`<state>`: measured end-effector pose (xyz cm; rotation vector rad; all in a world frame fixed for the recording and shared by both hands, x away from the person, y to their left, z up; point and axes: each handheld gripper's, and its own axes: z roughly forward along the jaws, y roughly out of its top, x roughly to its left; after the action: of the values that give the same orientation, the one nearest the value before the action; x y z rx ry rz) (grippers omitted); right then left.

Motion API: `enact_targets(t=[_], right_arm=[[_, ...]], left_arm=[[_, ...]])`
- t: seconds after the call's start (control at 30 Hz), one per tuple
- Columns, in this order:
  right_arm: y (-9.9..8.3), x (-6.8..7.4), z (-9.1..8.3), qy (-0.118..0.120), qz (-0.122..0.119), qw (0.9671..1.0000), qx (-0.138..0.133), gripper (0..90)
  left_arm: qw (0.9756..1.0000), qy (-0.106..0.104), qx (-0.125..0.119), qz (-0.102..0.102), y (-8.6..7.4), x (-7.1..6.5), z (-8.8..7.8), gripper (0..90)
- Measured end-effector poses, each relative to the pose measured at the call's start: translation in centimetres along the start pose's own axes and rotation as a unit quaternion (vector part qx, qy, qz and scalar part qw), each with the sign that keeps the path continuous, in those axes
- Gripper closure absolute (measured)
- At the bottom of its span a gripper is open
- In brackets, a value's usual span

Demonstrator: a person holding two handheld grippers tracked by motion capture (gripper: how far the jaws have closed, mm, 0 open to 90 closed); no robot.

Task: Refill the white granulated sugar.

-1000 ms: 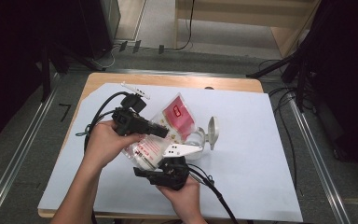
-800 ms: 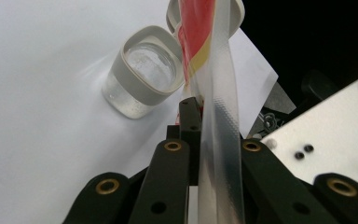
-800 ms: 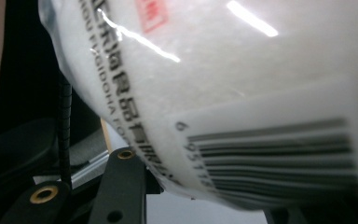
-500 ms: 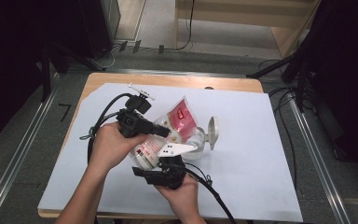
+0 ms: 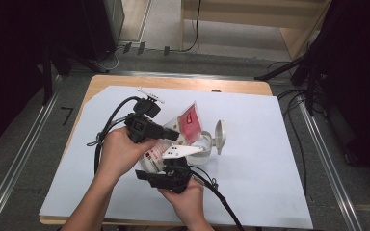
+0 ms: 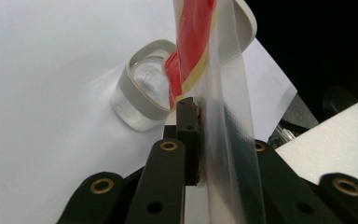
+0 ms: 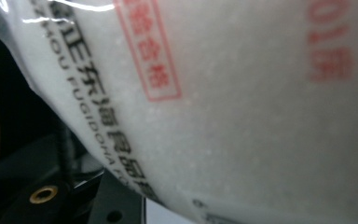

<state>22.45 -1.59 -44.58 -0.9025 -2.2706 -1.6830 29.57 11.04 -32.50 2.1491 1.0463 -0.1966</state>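
Clear plastic bag (image 5: 185, 126): held tilted above the jar, its red-printed top end pointed down toward the jar's mouth; white grains are seen through the film in the right gripper view (image 7: 242, 112), with red and black print on it.
Jar (image 5: 203, 143): a clear container with a grey rim, standing on the white sheet just beyond the two tools; in the left gripper view (image 6: 142, 95) its open mouth is seen directly under the bag's red end.
Lid (image 5: 219, 137): hinged to the jar's far side and stood up open.
Left tool (image 5: 173, 135): its jaws are closed on the bag's upper seam, just left of the jar; in the left gripper view (image 6: 200, 140) the film is seen pinched flat between the pads. The jaws have just eased slightly wider, with the film between them.
Right tool (image 5: 171, 161): placed just on the near side of the jar, under the bag's lower, fuller end; the jaws have just drawn in a little; whether they are clamped on the bag cannot be told, as their tips are hidden by the bag.
White sheet (image 5: 279, 183): spread over the table (image 5: 183, 83) beneath the jar.
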Motion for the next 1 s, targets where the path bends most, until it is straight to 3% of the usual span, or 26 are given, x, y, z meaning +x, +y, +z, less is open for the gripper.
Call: enact_targets(t=[0.27, 0.47, 0.63, 0.77, 0.87, 1.0], right_arm=[[0.1, -0.4, -0.1, 0.046, 0.042, 0.9976, -0.030, 63.6], [-0.1, -0.6, -0.2, 0.057, 0.050, 0.9964, -0.038, 63.6], [-0.3, -0.7, -0.1, 0.036, 0.033, 0.9985, -0.024, 62.8], [-0.2, -0.6, -0.1, 0.022, 0.020, 0.9994, -0.015, 60.1], [-0.1, -0.2, -0.2, -0.006, -0.011, 0.9999, -0.008, 57.2], [0.0, 0.4, -0.1, -0.045, -0.047, 0.9978, 0.007, 56.2]], left_arm=[[0.9999, -0.005, -0.006, 0.008, 0.1, -0.2, -0.5, 76.8], [0.9999, 0.008, -0.002, 0.007, 0.0, -0.6, -0.7, 76.8], [0.9998, 0.016, 0.014, 0.004, -0.1, -0.3, -0.6, 84.8], [0.9997, 0.019, 0.013, 0.004, -0.1, -0.1, -0.7, 87.5], [0.9998, 0.019, 0.006, -0.004, -0.1, 0.1, -0.9, 88.1], [0.9998, 0.018, 0.006, -0.010, 0.0, 0.1, -0.9, 88.3]])
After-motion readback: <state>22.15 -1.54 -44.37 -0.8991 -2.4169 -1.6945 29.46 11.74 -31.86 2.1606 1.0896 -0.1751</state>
